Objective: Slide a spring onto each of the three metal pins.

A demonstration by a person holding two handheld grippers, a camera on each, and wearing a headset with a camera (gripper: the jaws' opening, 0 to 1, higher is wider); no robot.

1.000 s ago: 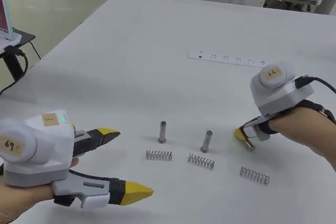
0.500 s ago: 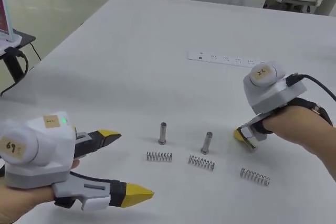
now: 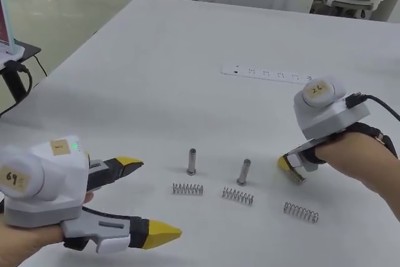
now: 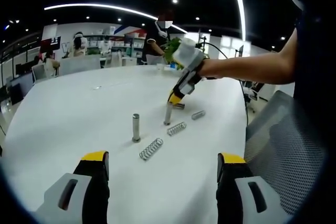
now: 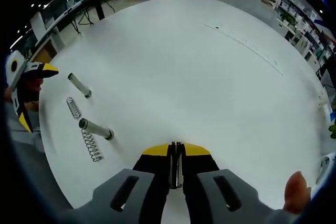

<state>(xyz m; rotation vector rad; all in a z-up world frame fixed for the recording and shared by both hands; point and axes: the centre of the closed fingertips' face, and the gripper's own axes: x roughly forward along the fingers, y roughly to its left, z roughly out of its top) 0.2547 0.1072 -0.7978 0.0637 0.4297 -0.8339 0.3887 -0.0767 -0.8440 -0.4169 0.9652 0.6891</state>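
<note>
Right hand-held gripper point(image 5: 176, 149) pinches a metal pin point(image 5: 176, 171); left hand-held gripper point(image 4: 163, 157) gapes

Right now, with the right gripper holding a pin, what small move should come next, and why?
Probably reach the open left gripper to the nearest spring and grip it: the right gripper is shut on a pin, and that spring lies loose on the table.
</note>
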